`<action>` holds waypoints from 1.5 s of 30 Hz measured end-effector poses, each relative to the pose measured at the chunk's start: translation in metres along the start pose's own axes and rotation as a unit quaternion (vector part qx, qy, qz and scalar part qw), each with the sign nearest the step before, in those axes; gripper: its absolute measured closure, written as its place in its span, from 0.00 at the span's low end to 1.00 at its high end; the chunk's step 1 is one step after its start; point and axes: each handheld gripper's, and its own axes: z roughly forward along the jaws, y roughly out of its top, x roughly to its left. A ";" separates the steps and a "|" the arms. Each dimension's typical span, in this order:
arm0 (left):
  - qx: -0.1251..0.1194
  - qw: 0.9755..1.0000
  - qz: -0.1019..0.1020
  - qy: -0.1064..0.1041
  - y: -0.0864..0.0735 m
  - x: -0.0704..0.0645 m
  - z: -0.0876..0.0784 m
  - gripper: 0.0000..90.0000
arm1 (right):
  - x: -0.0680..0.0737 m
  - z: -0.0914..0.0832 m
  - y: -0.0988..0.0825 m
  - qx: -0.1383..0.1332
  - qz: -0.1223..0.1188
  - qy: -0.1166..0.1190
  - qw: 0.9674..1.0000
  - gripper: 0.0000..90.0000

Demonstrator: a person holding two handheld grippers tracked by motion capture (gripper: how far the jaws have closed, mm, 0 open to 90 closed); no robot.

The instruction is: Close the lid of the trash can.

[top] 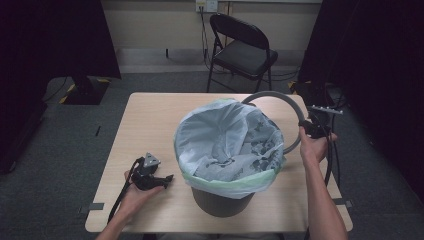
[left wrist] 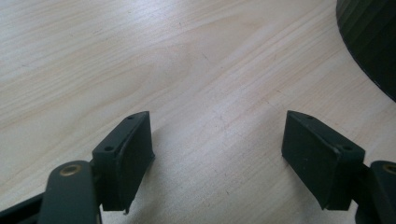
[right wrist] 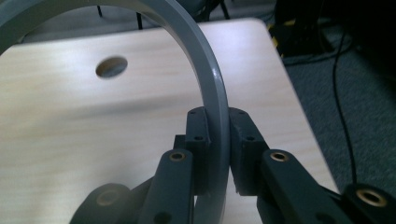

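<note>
Grey ring (top: 295,107) at right of centre in the high view, lifted off the bench (top: 150,115) and tilted behind the bin, its near arc gripped at the frame's right. Right gripper (top: 306,131) clenched on that ring; in the right gripper view the ring (right wrist: 212,93) rising from between the two black pads, which press on it from either side, then curving away to the upper left of the frame. Small round hole (right wrist: 111,66) in the bench top at upper left of that view.

Dark bin (top: 220,200) at centre of the high view, standing upright on the bench, lined with a pale translucent bag (top: 225,140) folded over its rim, a light green band showing along the lower edge of the fold. Ring just beside the bag's right edge; whether touching, impossible to tell.

Left gripper (top: 167,178) at lower left of the high view, resting low over the bench near the bin's left side, released: in the left gripper view (left wrist: 217,156) the jaws wide apart with bare wood between them, and the bin's dark ribbed wall (left wrist: 373,42) at the upper right corner.

Black folding chair (top: 245,50) at upper centre of the high view, on the grey floor beyond the bench.
</note>
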 end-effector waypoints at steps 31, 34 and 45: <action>-0.015 1.000 0.005 0.002 -0.003 0.001 0.003 0.19 | 0.041 -0.031 0.123 -0.115 0.166 0.206 0.958 0.89; -0.011 1.000 0.002 0.000 -0.002 0.000 0.002 0.20 | 0.048 -0.035 0.122 -0.108 0.150 0.254 0.949 0.89; -0.103 0.994 -0.022 -0.005 0.020 0.007 -0.037 0.27 | 0.067 -0.067 0.117 -0.066 0.056 0.379 0.921 0.89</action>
